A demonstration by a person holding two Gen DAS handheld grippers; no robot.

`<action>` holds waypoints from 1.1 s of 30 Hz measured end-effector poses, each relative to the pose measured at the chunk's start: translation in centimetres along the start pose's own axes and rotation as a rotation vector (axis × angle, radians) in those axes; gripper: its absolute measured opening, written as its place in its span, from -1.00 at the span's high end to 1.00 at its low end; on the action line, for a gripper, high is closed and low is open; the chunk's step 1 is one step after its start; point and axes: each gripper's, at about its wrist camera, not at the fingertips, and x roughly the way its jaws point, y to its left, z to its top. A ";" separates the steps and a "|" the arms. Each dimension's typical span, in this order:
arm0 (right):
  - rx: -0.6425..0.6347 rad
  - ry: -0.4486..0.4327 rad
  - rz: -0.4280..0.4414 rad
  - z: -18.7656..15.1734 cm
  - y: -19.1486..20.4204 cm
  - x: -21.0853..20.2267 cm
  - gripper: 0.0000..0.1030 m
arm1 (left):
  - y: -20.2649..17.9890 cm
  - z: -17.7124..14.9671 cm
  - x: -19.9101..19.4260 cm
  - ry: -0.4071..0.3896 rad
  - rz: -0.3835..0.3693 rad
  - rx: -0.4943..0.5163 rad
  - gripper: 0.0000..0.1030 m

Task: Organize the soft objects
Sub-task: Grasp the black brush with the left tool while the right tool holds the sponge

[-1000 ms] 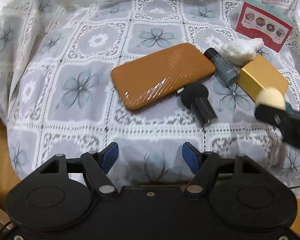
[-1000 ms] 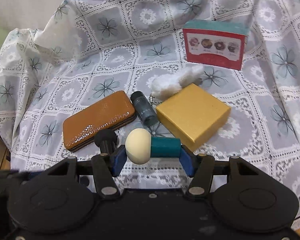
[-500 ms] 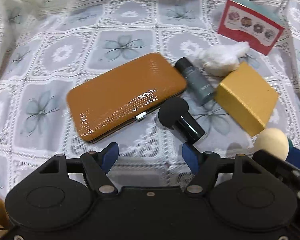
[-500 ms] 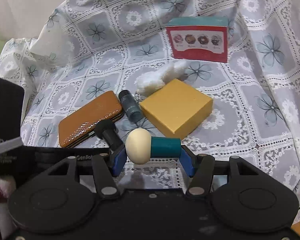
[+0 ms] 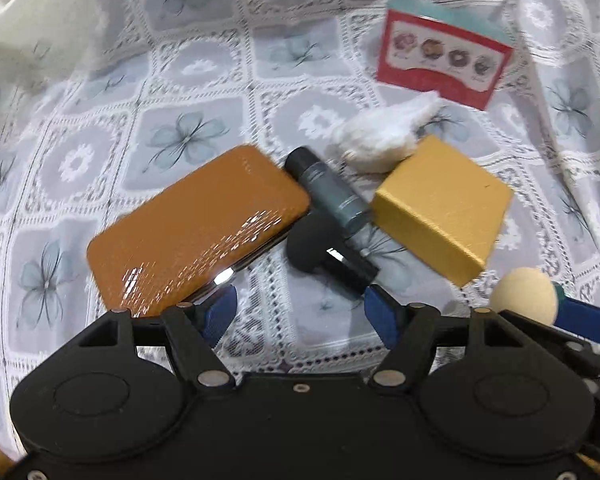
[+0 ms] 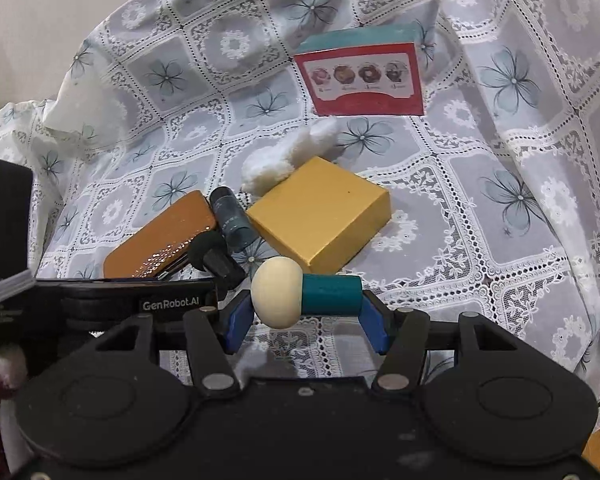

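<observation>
Right wrist view: I see the cream-headed makeup sponge (image 6: 277,297) with teal handle clamped crosswise between the right gripper (image 6: 306,320) pads, lifted off the lace tablecloth (image 6: 480,240). Left gripper (image 5: 300,314) is partly open with nothing in it, over the cloth beside the orange case (image 5: 196,228). The black sponge applicator (image 5: 320,252) lies just ahead of it, touching the grey tube (image 5: 332,196). Gold box (image 5: 440,204) sits beside the tube, white fluffy puff (image 5: 384,136) behind it, donut box (image 5: 444,60) farther back.
</observation>
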 end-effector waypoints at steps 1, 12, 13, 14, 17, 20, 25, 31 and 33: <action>0.004 -0.001 -0.002 0.0 -0.1 0.0 -0.10 | -0.3 0.1 -0.1 -0.008 0.002 0.019 -0.28; 0.033 -0.021 0.002 0.4 -1.5 -0.7 -0.11 | -2.2 0.8 1.2 -0.041 -0.066 0.230 -0.29; 0.037 -0.021 0.002 0.4 -1.5 -0.7 -0.11 | -2.2 0.8 1.3 -0.040 -0.061 0.247 -0.29; 0.041 -0.020 0.002 0.3 -1.7 -0.7 -0.11 | -2.2 0.8 1.4 -0.039 -0.063 0.262 -0.29; 0.052 -0.015 0.000 0.2 -2.0 -0.5 -0.11 | -1.8 1.2 1.7 -0.029 -0.097 0.268 -0.28; 0.059 -0.007 -0.002 0.2 -2.2 -0.2 -0.11 | -1.7 1.4 2.0 -0.020 -0.111 0.255 -0.21; 0.065 -0.008 -0.002 0.1 -2.4 -0.2 -0.11 | -1.5 1.3 1.7 -0.035 -0.088 0.229 -0.04; 0.067 -0.002 -0.009 0.0 -2.4 -0.2 -0.11 | -1.5 0.4 0.5 -0.014 -0.076 0.144 -0.04; 0.065 -0.002 -0.010 -0.1 -2.4 -0.2 -0.11 | -1.5 0.0 0.2 0.007 -0.038 0.120 -0.04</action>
